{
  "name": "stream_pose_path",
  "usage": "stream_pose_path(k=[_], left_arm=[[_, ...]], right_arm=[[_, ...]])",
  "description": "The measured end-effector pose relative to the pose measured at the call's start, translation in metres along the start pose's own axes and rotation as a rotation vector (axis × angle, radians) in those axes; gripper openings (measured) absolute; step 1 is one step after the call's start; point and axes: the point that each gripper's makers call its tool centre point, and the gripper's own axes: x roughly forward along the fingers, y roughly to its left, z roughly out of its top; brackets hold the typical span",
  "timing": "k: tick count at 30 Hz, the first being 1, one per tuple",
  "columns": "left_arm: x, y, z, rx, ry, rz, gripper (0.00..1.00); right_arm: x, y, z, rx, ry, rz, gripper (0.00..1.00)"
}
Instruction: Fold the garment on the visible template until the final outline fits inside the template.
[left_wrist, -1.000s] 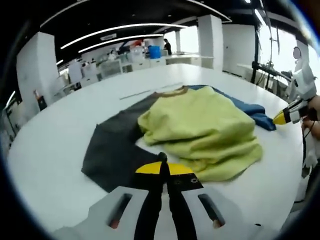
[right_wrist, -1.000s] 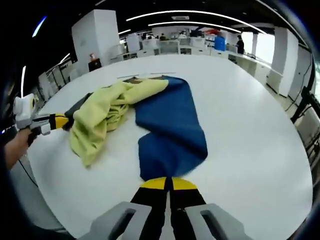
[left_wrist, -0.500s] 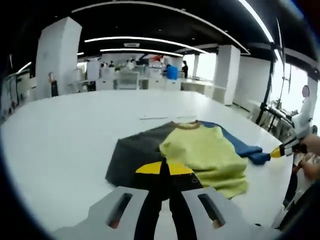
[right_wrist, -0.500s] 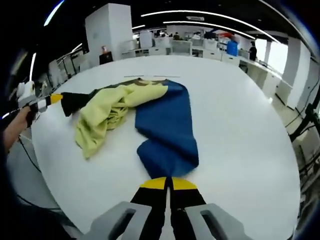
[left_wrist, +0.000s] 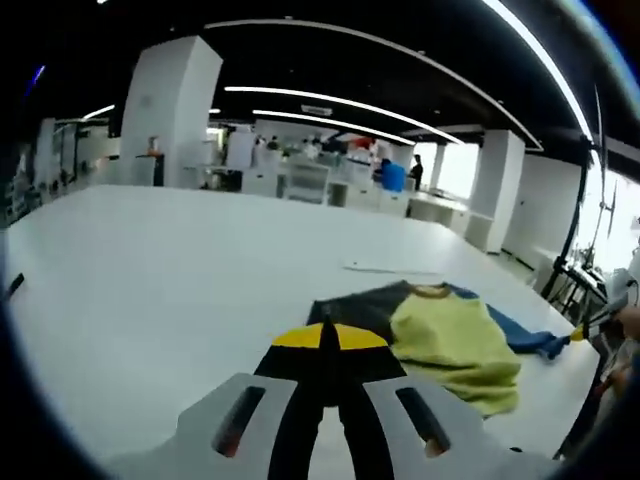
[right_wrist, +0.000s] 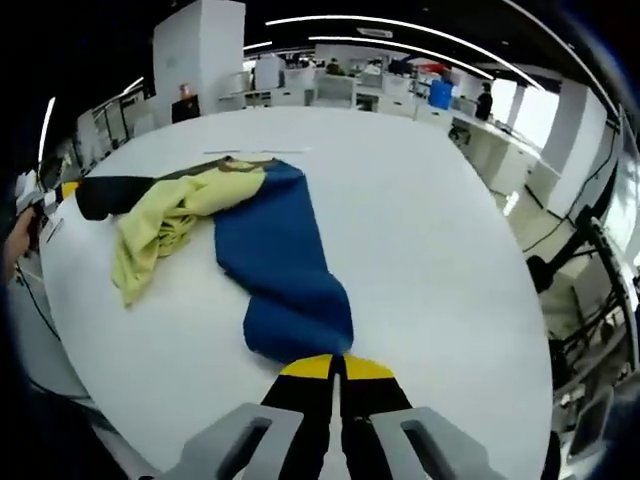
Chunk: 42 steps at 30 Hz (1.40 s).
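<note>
Garment (right_wrist: 270, 260) lies spread on a big white table (right_wrist: 430, 230), three colour blocks: blue part toward the right gripper (right_wrist: 336, 362), yellow middle bunched up (right_wrist: 160, 220), black part (right_wrist: 110, 195) at the far side. Right gripper jaws are pressed together on the blue hem, clamping it at the tips. In the left gripper view, left gripper (left_wrist: 326, 337) has its jaws together on the black edge of the garment (left_wrist: 450, 335), black fabric pinched at the tips. Right gripper's yellow tip (left_wrist: 580, 333) shows at the blue end. No containers on the table; template not discernible.
</note>
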Motion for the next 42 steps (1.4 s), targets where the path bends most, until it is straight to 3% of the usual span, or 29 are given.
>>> stream_pose_path(k=[3, 8, 15, 21, 32, 42], left_arm=[[-0.006, 0.026, -0.001, -0.034, -0.006, 0.068, 0.0], [-0.007, 0.052, -0.001, -0.03, -0.007, 0.106, 0.0], [0.006, 0.082, -0.018, 0.015, 0.104, 0.131, 0.0], [0.018, 0.099, -0.014, -0.048, 0.112, 0.133, 0.0], [0.033, 0.132, -0.018, -0.027, 0.194, 0.192, 0.0], [0.036, 0.15, -0.03, 0.013, 0.252, 0.228, 0.0]], right_arm=[[-0.001, -0.013, 0.0, -0.006, 0.008, -0.026, 0.0], [0.005, -0.031, 0.001, -0.043, 0.026, -0.061, 0.0], [0.021, -0.063, 0.008, -0.04, 0.046, -0.108, 0.0], [0.034, -0.083, 0.016, -0.052, 0.06, -0.141, 0.0], [0.055, -0.133, 0.024, -0.064, 0.101, -0.229, 0.0], [0.066, -0.152, 0.032, -0.021, 0.075, -0.251, 0.0]])
